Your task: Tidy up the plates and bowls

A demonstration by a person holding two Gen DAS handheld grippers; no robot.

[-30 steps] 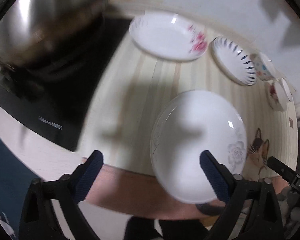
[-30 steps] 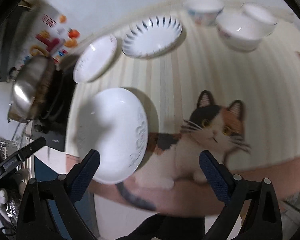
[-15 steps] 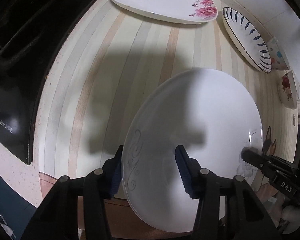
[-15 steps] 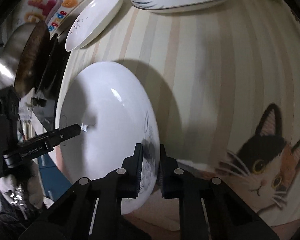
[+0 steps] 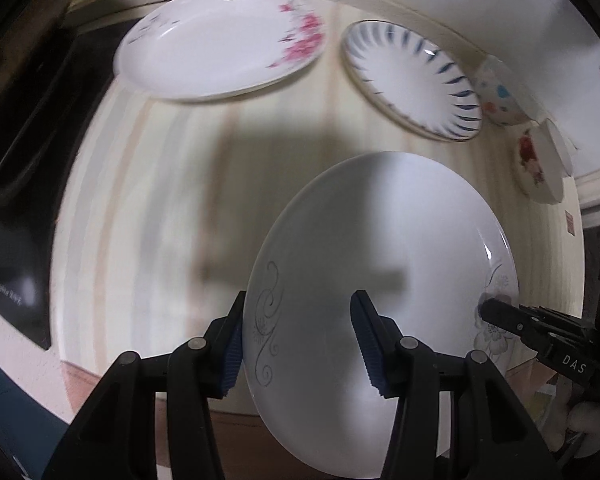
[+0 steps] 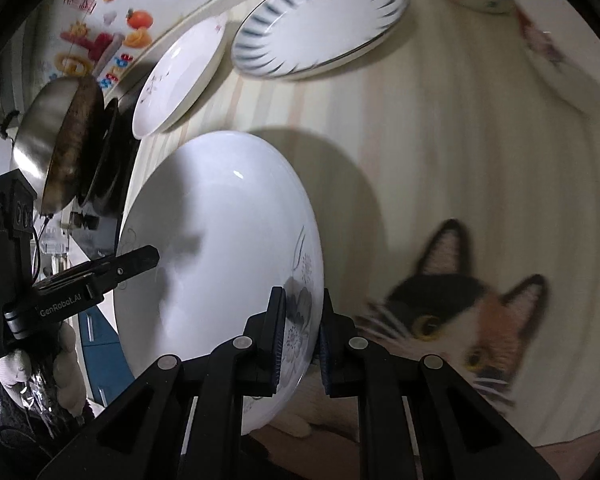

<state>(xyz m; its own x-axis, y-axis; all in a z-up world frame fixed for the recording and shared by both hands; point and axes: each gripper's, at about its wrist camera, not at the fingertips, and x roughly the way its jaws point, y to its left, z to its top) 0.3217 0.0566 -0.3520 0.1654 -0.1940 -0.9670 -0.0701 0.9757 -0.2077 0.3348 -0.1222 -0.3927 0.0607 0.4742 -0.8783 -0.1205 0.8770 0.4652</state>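
Observation:
A large white plate [image 5: 380, 280] with grey flower and scroll prints is held above the striped mat by both grippers. My left gripper [image 5: 298, 338] is shut on its near-left rim. My right gripper [image 6: 302, 334] is shut on the opposite rim at the grey flower; it also shows in the left wrist view [image 5: 540, 332]. The plate [image 6: 220, 264] is tilted in the right wrist view. A pink-flowered plate [image 5: 224, 40], a blue-striped plate [image 5: 412, 80] and small bowls [image 5: 540, 168] sit at the back.
A striped mat [image 5: 160, 180] with a cat picture [image 6: 460, 312] covers the counter. A black stove [image 5: 12, 200] with a steel pot [image 6: 56, 140] stands to the left. A wall with fruit stickers [image 6: 100, 40] runs behind the dishes.
Both grippers closed on the white plate's rims and lifted it off the mat, tilting it. The views now pull back and show more of the dishes at the back.

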